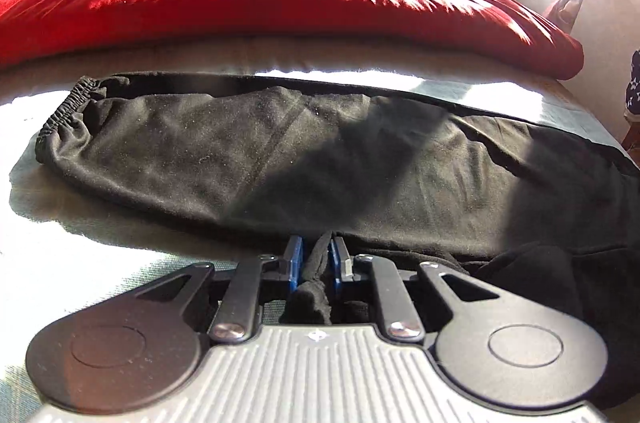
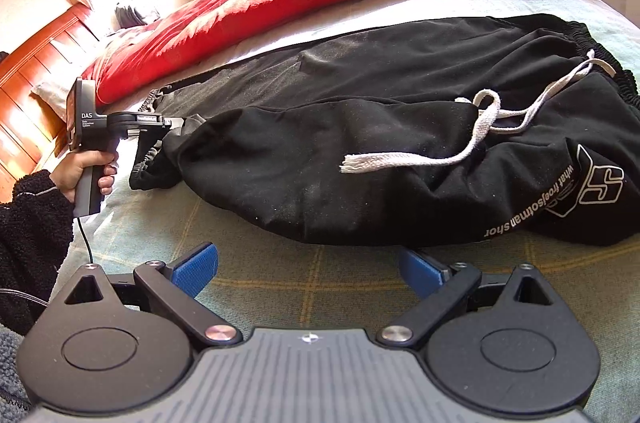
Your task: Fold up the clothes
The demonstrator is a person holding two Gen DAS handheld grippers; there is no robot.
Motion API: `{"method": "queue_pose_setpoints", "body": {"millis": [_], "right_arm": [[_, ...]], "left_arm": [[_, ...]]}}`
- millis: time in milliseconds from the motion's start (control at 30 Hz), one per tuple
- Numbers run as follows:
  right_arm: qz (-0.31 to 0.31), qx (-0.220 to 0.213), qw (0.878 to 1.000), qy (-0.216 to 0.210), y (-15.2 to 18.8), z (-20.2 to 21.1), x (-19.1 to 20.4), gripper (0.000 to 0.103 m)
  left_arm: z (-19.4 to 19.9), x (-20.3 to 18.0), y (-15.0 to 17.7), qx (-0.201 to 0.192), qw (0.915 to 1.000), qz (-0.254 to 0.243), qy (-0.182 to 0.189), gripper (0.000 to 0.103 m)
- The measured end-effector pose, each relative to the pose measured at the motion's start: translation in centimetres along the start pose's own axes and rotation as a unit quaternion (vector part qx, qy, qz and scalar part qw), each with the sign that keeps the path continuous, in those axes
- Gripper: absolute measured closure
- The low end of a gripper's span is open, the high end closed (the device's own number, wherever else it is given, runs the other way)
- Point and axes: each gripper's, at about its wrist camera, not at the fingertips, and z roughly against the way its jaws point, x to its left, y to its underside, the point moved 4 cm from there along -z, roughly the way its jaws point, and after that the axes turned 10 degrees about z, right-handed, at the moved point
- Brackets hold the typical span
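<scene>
Your left gripper pinches a fold of the black sweatpants lying across the bed, near the red blanket; your right gripper sits spread and empty. Draw the fabric taut, keeping the edges aligned.

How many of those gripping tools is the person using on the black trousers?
2. The left gripper is at the trousers' leg end, fingers shut on the black fabric. The right gripper sits at the near edge of the bed, fingers open, holding nothing.
</scene>
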Motion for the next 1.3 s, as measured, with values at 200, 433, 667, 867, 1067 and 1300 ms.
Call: {"method": "queue_pose_setpoints", "body": {"millis": [200,433,667,867,1067,1300], "right_arm": [[-0.009,0.003,1.0,0.006,-0.2,-0.5,-0.5,0.004],[-0.01,0.007,1.0,-0.005,-0.4,-1.7,-0.2,0.004],[-0.018,-0.001,1.0,-0.004,-0.4,-1.4,-0.6,0.004],[-0.022,-0.002,1.0,-0.009,-0.3,-1.5,-0.7,0.004],[-0.017,-0.001,1.0,-0.018,-0.4,-1.8,-0.4,0.004],[-0.02,-0.004,1.0,-0.019,-0.2,-1.5,-0.6,0.004]], "left_arm": [[0.2,1.4,1.1,0.014,0.9995,0.022,0.018,0.04],[1.3,1.6,3.2,0.001,0.9994,-0.024,-0.027,0.003],[5.0,2.9,2.9,-0.052,0.9978,0.033,-0.024,0.01],[9.0,3.8,4.0,-0.078,0.9913,0.106,0.007,0.014],[7.7,4.6,7.9,-0.031,0.9824,0.181,0.033,0.038],[6.1,4.0,7.1,-0.055,0.9823,0.174,0.043,0.038]]}}
